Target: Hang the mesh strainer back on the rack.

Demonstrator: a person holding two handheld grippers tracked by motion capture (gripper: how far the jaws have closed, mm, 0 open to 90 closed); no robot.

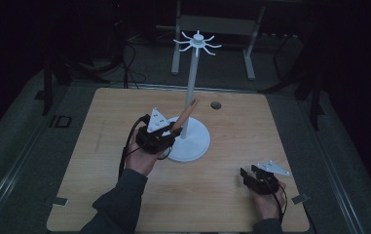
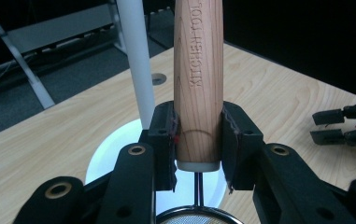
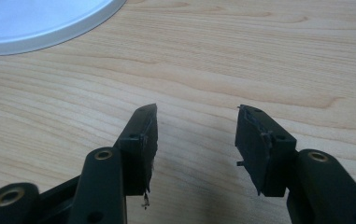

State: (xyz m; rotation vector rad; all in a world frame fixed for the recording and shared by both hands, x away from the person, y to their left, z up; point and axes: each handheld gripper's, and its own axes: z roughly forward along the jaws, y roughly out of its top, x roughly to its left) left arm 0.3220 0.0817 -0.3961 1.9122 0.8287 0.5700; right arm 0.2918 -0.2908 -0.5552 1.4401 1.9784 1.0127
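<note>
The right gripper (image 3: pixel 196 140) rises from the bottom edge, and its two black jaws stand apart with a clear gap of bare wood between them. Nothing is held. The pads look worn, with frayed edges, and a small shred hangs under the left pad. Below lies the wooden table (image 3: pixel 241 60) with a light grain. The round white base (image 3: pixel 31 23) is well beyond the jaws, toward the upper left corner, flat on the table.
</note>
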